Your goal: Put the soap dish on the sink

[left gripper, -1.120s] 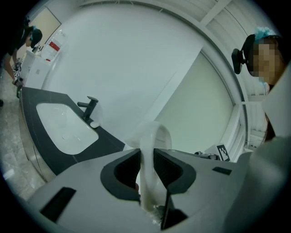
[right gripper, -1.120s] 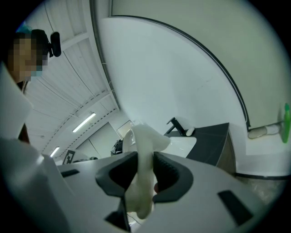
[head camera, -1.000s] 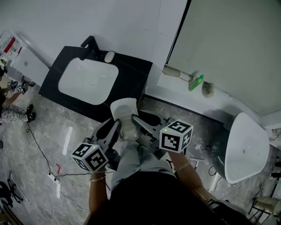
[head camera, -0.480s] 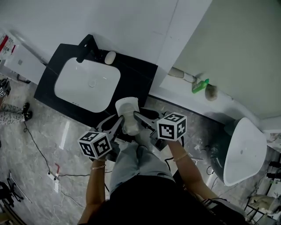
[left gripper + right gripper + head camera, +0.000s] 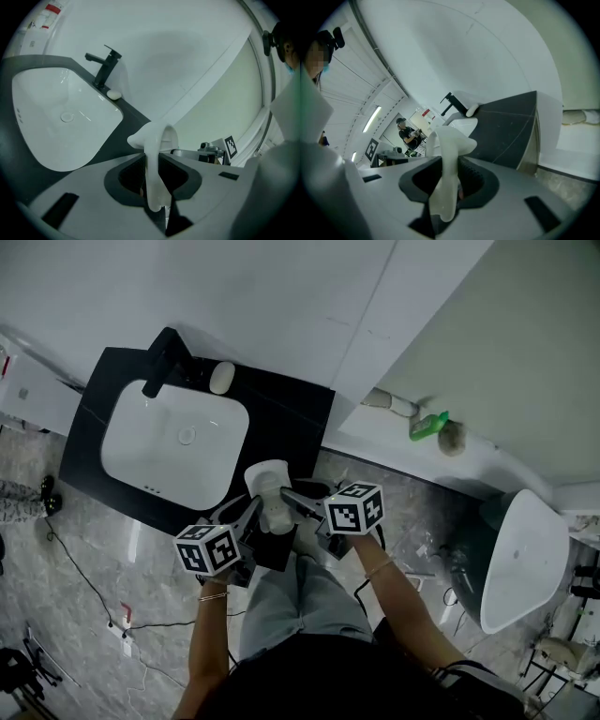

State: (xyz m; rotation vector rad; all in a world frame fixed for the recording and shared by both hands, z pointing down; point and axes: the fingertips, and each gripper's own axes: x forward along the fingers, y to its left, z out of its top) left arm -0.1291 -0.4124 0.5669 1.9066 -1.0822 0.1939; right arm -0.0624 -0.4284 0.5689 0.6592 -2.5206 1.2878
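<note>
Both grippers hold a white soap dish (image 5: pixel 269 487) between them, just over the front right corner of the black sink counter (image 5: pixel 286 418). My left gripper (image 5: pixel 253 512) is shut on the dish's left rim, which stands as a thin white edge (image 5: pixel 153 173) between its jaws. From the other side, my right gripper (image 5: pixel 291 499) is shut on the opposite rim (image 5: pixel 446 178). The white basin (image 5: pixel 173 442) lies to the left. A black faucet (image 5: pixel 159 362) and a pale soap bar (image 5: pixel 221 377) sit at the counter's back.
A white toilet bowl (image 5: pixel 520 559) stands at the right. A green bottle (image 5: pixel 427 420) and a pipe lie on the wall ledge. Cables (image 5: pixel 89 577) trail over the floor at left. A person (image 5: pixel 408 133) stands far off in the right gripper view.
Both grippers have come down with the soap dish toward the counter's front right corner. The sink now sits closer and more central in the head view.
</note>
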